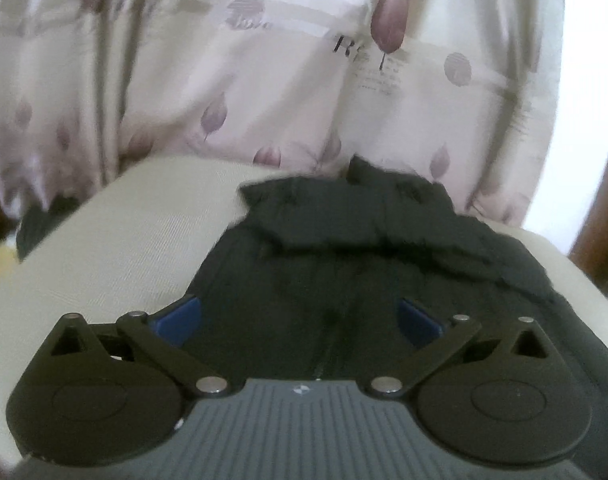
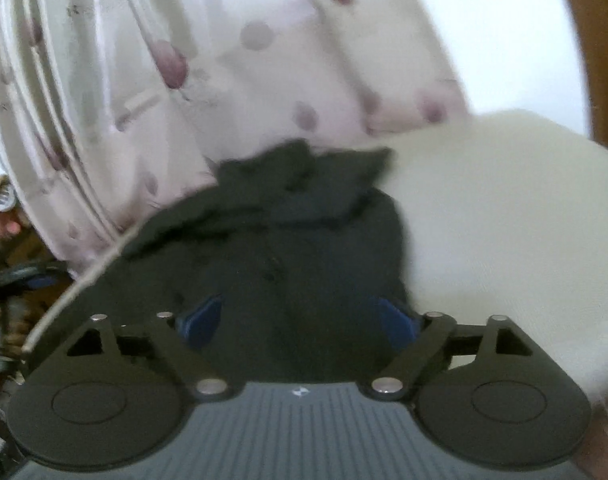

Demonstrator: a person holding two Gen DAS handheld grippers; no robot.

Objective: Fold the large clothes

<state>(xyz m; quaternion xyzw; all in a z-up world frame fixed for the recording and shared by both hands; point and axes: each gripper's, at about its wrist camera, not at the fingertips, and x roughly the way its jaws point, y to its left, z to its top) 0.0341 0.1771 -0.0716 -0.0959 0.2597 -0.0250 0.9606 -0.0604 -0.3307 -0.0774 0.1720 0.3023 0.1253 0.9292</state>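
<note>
Left gripper (image 1: pixel 299 322) and right gripper (image 2: pixel 299 318) both stand wide apart, empty, above the near end of the dark garment (image 1: pixel 344 272). Its long axis runs straight ahead toward the curtain (image 1: pixel 263 80); bare cushion (image 2: pixel 504 208) flanks it, leaving room on both sides.

Curtain (image 1: pixel 304 60), left wrist view: large dark italic letter "R" printed beside purple leaf motif (image 1: pixel 390 20), following letters blurred, not legible. Below "R", several lines of small script print, too small to be read. Gripper body (image 1: pixel 299 390): small white emblem seen at top centre, no letters. Right wrist view: same emblem (image 2: pixel 299 391); nothing legible on curtain.
</note>
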